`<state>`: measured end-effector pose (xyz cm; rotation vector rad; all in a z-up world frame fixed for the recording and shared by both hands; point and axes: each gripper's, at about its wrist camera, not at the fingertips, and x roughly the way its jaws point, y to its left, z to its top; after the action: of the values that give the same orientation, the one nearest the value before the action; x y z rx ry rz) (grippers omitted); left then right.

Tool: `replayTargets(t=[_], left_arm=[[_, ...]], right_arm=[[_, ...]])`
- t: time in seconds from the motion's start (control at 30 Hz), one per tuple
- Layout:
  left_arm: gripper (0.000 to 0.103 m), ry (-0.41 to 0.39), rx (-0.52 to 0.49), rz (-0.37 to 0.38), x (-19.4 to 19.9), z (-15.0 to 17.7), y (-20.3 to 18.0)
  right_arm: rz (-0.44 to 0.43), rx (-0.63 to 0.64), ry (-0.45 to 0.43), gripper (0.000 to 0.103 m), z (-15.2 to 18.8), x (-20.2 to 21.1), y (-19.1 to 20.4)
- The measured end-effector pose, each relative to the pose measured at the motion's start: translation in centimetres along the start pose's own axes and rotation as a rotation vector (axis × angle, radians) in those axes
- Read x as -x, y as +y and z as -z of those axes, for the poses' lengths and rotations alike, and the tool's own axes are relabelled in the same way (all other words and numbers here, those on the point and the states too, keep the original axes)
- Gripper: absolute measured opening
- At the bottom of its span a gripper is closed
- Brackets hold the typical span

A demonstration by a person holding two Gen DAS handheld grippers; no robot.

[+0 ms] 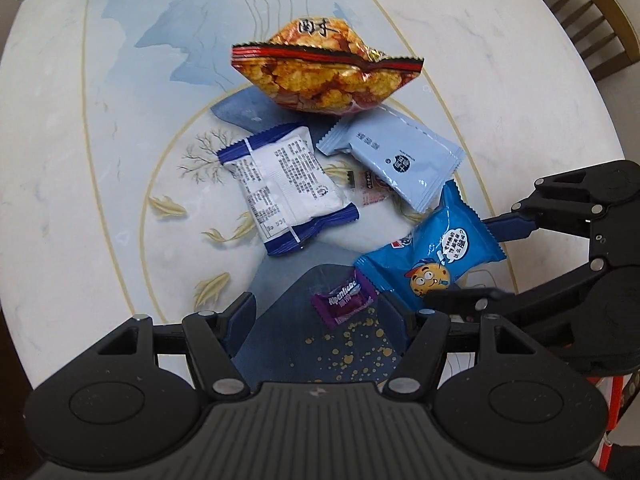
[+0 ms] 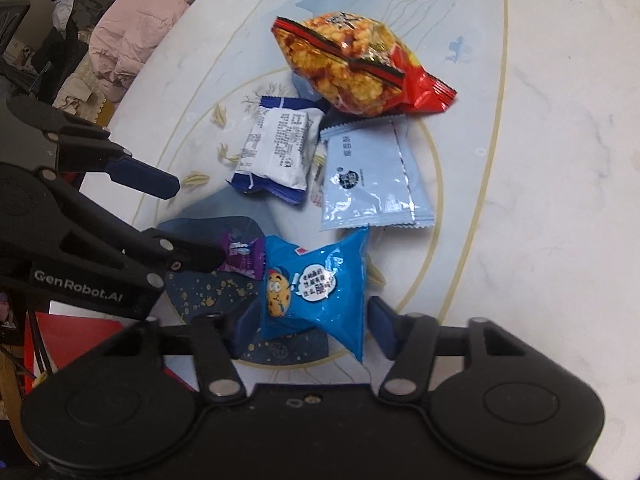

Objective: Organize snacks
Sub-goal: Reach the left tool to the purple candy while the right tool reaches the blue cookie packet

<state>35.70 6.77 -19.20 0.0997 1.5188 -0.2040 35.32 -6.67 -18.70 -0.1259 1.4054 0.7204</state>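
The round marble-look surface [image 1: 460,40], painted with blue hills and gold fish, carries five snack packs grouped about its middle, well in from every edge. Farthest in is the biggest, a puffed orange-red bag of crispy rice snacks [image 1: 326,74]. Nearer lies a white biscuit pack with dark blue ends [image 1: 284,190], print side up, and beside it a flat pale blue sachet [image 1: 394,160] lying over a small paper slip. Nearer again, a bright blue cookie pack with a cartoon face [image 2: 316,288] sits between the fingers of the right claw [image 2: 310,330]; both pads appear to press its sides, pinching it at a middling width. The smallest, a purple Alpenliebe candy [image 1: 345,300], lies flat on the dark blue patch, between the fingers of the left claw [image 1: 326,320], which stand half-wide on either side and clear of it.
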Motion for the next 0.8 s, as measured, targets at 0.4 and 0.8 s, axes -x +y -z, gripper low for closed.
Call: replayTargets(t=[0.4, 0.8], left_arm=[[0.066, -0.014, -0.125, 0.019, -1.3, -0.1, -1.3], [0.052, -0.001, -0.230, -0.026, -3.4, -0.2, -3.4]], right_arm=[[-0.030, -0.054, -0.025, 0.034, 1.9, 1.2, -1.8], [-0.051, -0.059, -0.024, 0.033, 4.1, 2.3, -2.4]])
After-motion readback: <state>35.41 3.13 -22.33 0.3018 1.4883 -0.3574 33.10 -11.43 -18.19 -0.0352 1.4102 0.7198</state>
